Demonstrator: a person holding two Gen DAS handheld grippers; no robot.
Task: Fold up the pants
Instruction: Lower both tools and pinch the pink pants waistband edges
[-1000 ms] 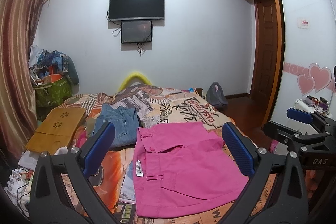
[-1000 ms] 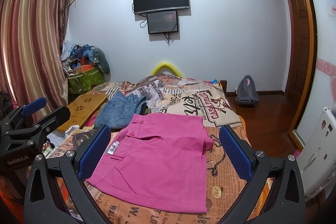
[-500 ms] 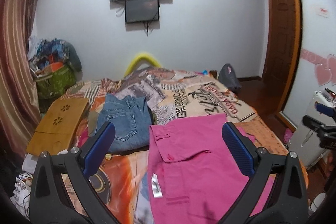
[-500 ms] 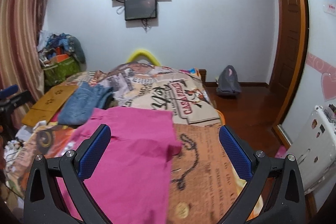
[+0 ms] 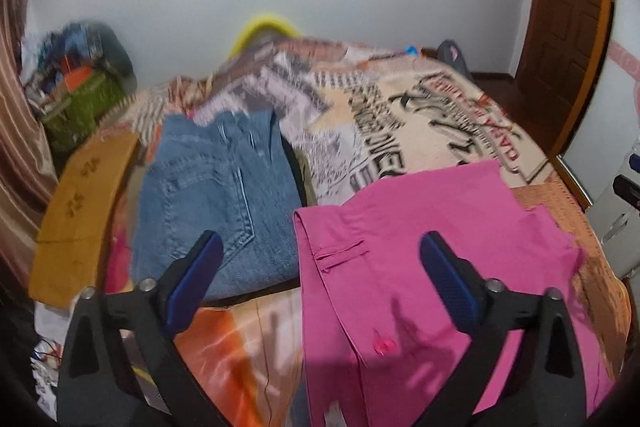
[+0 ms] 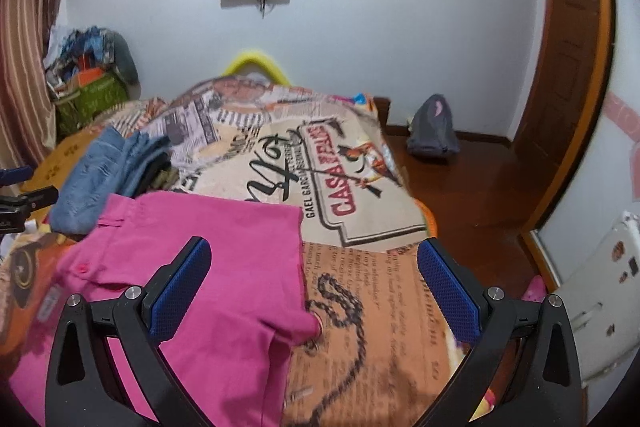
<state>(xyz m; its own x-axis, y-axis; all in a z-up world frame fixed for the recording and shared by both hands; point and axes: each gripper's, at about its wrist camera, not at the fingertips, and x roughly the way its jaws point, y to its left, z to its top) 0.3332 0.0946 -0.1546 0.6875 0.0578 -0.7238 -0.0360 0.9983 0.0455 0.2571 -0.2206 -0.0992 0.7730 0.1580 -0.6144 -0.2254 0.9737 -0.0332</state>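
We are tilting the left gripper (image 5: 320, 277) downward over the bed (image 5: 448, 115), its jaws standing apart with nothing clamped between them, though they have just been narrowing a little; under its blue pads (image 5: 192, 283) we are seeing the edge of the jeans on one side and the waistband of the pink pants on the other. To the left of everything, one wooden lap tray (image 5: 80, 211) is lying beside the mattress. Next comes one folded pair of blue jeans (image 5: 216, 195), just beside the one pair of pink pants (image 5: 420, 267), which is lying flat on the printed bedspread at the near end of the bed. We are seeing the pants already folded into a short block, waistband and button at the left edge, the long axis running roughly across the bed from left to right. Further right, we are angling the right gripper (image 6: 316, 287) down as well, jaws wide and holding nothing, its left pad over the pink cloth (image 6: 224, 267) and its right pad over bare bedspread. At the far right one grey bag (image 6: 434, 127) is sitting on the floor.
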